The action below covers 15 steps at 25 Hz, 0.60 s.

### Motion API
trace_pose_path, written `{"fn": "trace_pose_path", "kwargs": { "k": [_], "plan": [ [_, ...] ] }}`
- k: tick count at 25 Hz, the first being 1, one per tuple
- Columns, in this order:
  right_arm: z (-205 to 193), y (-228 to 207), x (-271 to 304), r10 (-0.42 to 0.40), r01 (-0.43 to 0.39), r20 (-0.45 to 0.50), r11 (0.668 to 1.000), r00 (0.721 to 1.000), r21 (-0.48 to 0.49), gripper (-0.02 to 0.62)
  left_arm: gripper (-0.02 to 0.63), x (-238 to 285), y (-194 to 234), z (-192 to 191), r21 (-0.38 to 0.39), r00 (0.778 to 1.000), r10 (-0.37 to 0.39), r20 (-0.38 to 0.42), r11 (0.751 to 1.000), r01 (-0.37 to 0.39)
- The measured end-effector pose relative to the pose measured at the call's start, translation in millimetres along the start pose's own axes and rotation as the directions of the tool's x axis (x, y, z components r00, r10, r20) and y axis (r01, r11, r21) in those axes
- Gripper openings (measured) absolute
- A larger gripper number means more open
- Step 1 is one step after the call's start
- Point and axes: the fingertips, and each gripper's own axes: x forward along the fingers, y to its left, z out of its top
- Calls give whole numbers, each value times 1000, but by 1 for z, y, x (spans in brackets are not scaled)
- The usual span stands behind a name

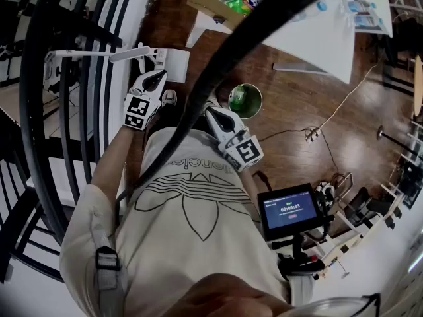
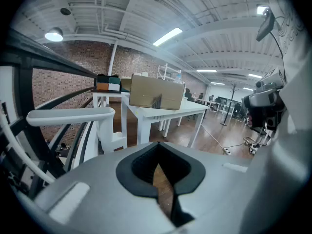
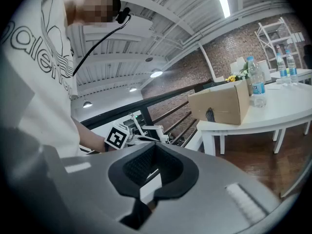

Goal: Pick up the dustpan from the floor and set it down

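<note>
Dark wooden floorboards (image 1: 297, 104) spread out ahead of the person, yet I cannot pick out a dustpan on them for certain in any view. The likeliest candidate is a round green container (image 1: 245, 100) standing on the boards, but it may just as well be a bin.

The right gripper (image 1: 213, 113) sits just beside that container, on its left, and is much the nearer tool. Its jaws are together with nothing between them. The left gripper (image 1: 157, 78) is farther left of the container, by a white bar (image 1: 99, 53), and its jaws are also together and empty. Both are held close to the person's chest and tilted a little downward, so I judge that a reach down to the floor and an opening of the jaws have yet to come.

Beyond the container stand a white table (image 1: 317, 32) and a cardboard box (image 1: 211, 2). A black railing (image 1: 39, 111) curves far to its left, and a cable (image 1: 344, 107) trails to its right.
</note>
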Motion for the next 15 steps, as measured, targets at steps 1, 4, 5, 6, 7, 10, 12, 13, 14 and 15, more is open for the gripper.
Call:
{"fn": "trace_pose_path", "kwargs": {
  "k": [1, 4, 5, 6, 7, 10, 12, 13, 14, 15],
  "plan": [
    [-2, 1, 1, 1, -1, -4, 1000, 1000, 7, 2, 20, 2, 3, -3, 18, 1000, 6, 7, 1000, -6],
    [-8, 5, 6, 8, -7, -20, 1000, 1000, 21, 2, 118, 10, 14, -14, 43, 1000, 26, 0, 999, -26],
    [-10, 7, 8, 13, -12, -27, 1000, 1000, 24, 2, 310, 13, 21, -19, 37, 999, 38, -16, 999, -37],
    [-13, 10, 10, 18, -17, -35, 999, 999, 28, 2, 396, 15, 30, -24, 31, 998, 61, -33, 998, -60],
    [-15, 12, 12, 24, -22, -44, 999, 999, 33, 2, 426, 16, 40, -29, 29, 995, 93, -46, 995, -92],
    [-23, 15, 16, 27, -23, -67, 998, 997, 59, 2, 448, 22, 68, -38, 37, 985, 161, -58, 987, -159],
    [-29, 16, 18, 24, -18, -80, 997, 996, 76, 2, 448, 31, 81, -40, 43, 984, 170, -52, 985, -168],
    [-32, 17, 18, 24, -16, -87, 996, 996, 85, 2, 448, 37, 86, -40, 48, 985, 167, -48, 985, -165],
    [-36, 18, 19, 24, -15, -94, 995, 995, 95, 2, 448, 44, 90, -40, 52, 986, 160, -44, 986, -158],
    [-41, 20, 20, 24, -13, -101, 995, 995, 102, 2, 448, 52, 93, -40, 55, 988, 150, -45, 988, -147]
  ]
}}
